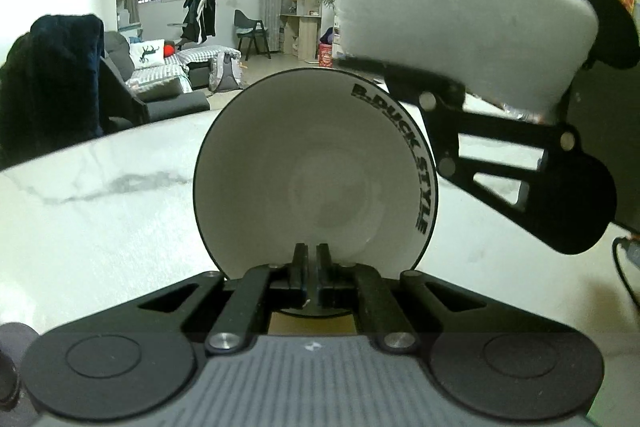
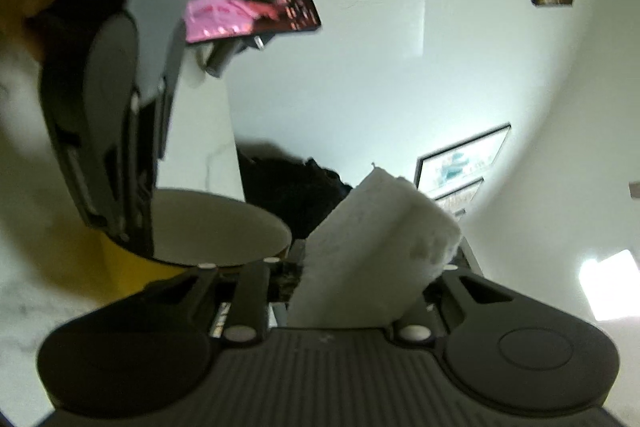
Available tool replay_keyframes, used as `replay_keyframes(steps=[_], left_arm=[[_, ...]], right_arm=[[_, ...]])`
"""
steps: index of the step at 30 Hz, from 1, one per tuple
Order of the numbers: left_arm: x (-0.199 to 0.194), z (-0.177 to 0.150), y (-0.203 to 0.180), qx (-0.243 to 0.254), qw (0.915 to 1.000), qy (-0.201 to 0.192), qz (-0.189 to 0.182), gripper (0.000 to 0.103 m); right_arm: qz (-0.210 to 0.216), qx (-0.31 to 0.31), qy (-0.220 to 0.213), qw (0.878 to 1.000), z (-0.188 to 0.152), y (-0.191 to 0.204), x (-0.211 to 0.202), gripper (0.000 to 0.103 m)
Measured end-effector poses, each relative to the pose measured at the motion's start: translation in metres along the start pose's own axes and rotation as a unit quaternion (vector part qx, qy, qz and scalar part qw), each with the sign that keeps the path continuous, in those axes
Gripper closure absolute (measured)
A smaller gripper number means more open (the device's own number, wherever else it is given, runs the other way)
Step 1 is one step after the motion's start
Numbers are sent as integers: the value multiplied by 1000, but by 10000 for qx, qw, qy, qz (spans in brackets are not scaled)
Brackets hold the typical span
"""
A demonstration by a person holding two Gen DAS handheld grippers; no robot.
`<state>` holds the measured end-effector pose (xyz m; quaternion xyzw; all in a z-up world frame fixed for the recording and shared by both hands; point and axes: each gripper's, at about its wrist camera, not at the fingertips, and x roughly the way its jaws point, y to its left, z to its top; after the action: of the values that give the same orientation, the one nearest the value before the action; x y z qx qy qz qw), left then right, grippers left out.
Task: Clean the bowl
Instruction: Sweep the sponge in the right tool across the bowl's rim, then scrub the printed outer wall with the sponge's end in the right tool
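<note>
So the left gripper (image 1: 311, 259) is clamped tight on the near rim of the bowl (image 1: 320, 163), holding it tipped up on edge over the marble table (image 1: 100, 211), with the white inside facing the camera. The right gripper (image 2: 360, 267) is squeezing a thick white sponge (image 2: 372, 247) between its fingers; in the left view that sponge sits just above and to the right of the bowl's rim, not inside it yet, and I can't tell if it's touching.

What worries me: the bowl hangs from one thin pinch at the rim. If the sponge pushes hard on the far wall, I'd guess the bowl twists or slips out of that pinch and drops on the stone. The sponge also sticks out far past the fingers, so it may fold instead of scrubbing. The right view is blurry, so aiming could be off too.
</note>
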<state>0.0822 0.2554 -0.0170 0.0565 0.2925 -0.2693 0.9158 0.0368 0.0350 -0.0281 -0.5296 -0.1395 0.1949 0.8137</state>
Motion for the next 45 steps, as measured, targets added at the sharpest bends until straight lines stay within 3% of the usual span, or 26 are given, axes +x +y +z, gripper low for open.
replay_keyframes(steps=[11, 14, 23, 32, 41, 45], left_arm=[[0, 2, 6, -334, 9992, 2, -205, 101], [-1, 3, 0, -243, 9996, 0, -127, 101], [4, 2, -6, 33, 9999, -6, 111, 100], [14, 5, -3, 144, 9995, -11, 270, 100], [17, 7, 3, 74, 9994, -12, 328, 100], [15, 7, 3, 72, 9994, -19, 339, 100]], right_arm=[[85, 718, -59, 9974, -8, -16, 1, 81], [-42, 541, 119, 9985, -12, -14, 5, 81], [335, -317, 551, 9974, -21, 28, 21, 80], [560, -629, 778, 9934, -26, 45, 26, 80], [266, -633, 513, 9963, -15, 41, 20, 81], [444, -730, 680, 9940, -21, 50, 27, 81]])
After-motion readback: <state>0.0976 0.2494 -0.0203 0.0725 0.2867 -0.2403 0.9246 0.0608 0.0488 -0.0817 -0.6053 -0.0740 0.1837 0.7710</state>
